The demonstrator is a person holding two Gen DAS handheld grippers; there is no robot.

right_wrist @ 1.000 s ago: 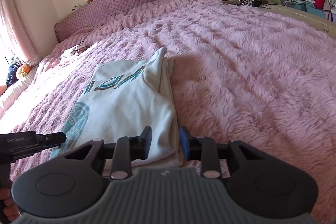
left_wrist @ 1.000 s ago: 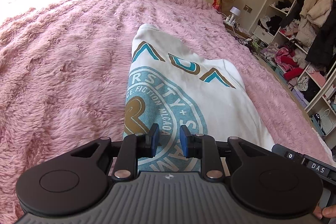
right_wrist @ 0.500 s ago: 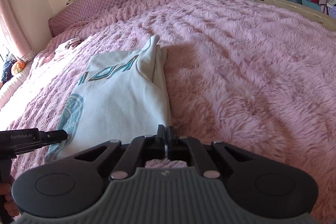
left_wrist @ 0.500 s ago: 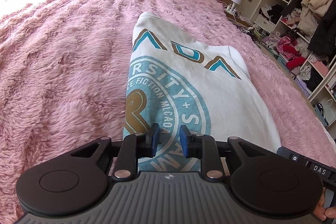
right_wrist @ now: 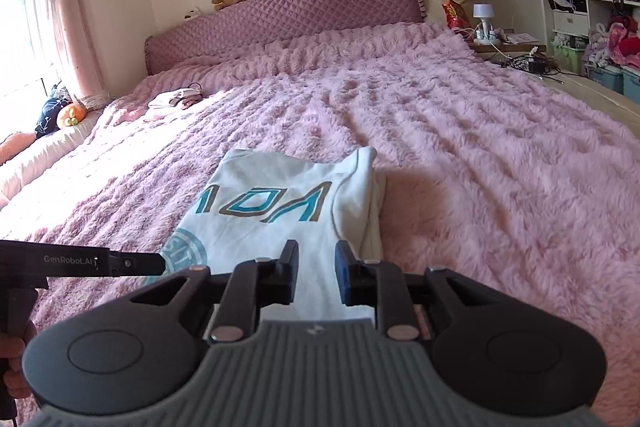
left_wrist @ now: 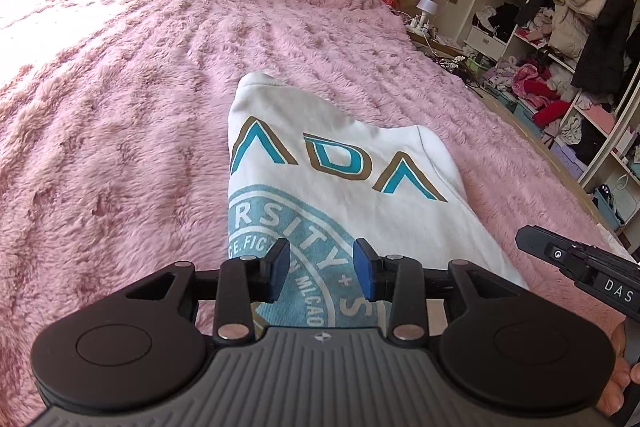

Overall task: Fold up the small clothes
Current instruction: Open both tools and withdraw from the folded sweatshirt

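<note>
A white sweatshirt [left_wrist: 344,187] with teal and brown lettering and a round teal print lies folded into a long strip on the pink fluffy bedspread [left_wrist: 120,115]. It also shows in the right wrist view [right_wrist: 280,223]. My left gripper [left_wrist: 322,269] is open and empty above the round print near the garment's near end. My right gripper [right_wrist: 317,277] is open and empty above the near right part of the garment. Each gripper's body shows at the edge of the other's view.
A small pale garment [right_wrist: 176,98] lies far back on the bed near the quilted headboard [right_wrist: 280,15]. A nightstand with a lamp [right_wrist: 482,15] and open shelves of clothes [left_wrist: 568,39] stand right of the bed. A curtained window [right_wrist: 24,7] is at left.
My right gripper shut at the garment's near right edge half a second ago and has now opened and lifted back. My left gripper's fingers have spread wider, and it sits higher.
</note>
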